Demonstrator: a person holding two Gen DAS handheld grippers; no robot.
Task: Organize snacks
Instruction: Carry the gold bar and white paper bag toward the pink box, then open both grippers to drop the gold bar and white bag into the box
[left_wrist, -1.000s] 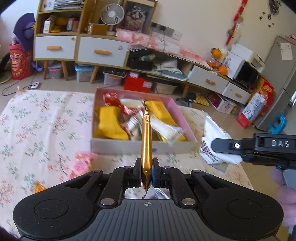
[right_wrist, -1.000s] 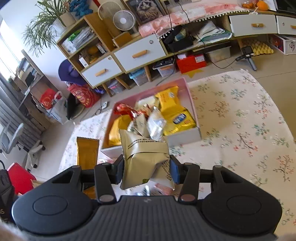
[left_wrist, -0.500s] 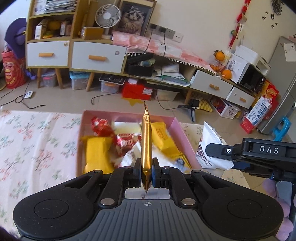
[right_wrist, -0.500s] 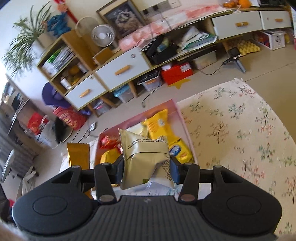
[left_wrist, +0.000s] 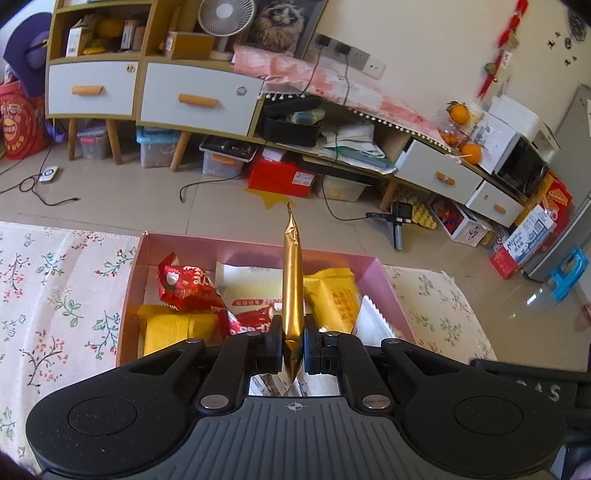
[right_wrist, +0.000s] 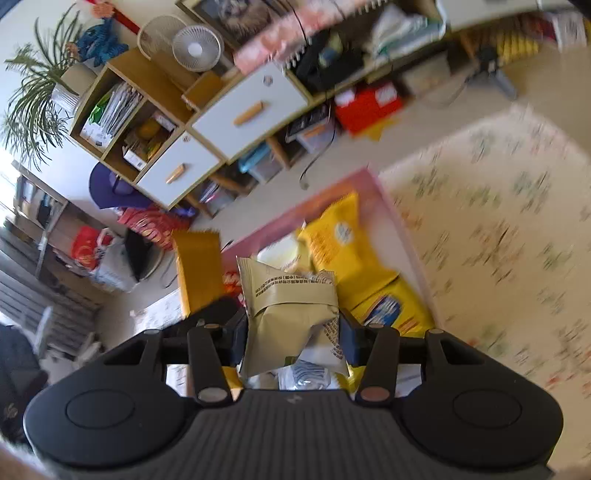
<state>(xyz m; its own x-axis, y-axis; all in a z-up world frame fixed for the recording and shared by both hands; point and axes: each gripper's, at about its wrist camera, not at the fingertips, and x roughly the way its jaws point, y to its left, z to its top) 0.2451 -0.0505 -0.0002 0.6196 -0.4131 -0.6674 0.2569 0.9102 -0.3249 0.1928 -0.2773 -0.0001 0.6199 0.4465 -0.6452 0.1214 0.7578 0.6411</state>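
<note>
Snacks being carried over pink box, both grippers loaded. Left gripper is pinching a gold packet edge-on, jaws pressed nearly together on it, packet standing upright out past the fingertips. Right gripper is clamping an olive-green packet between its pads, jaws partway apart around the puffy bag; this view is motion-blurred. Gold packet is also showing in the right view, just left of the green one. Below both, the box is sitting on a floral tablecloth, holding a red packet, yellow packets and a white packet. Beyond, floor, then a shelf unit with white drawers, and a fan on top.
</note>
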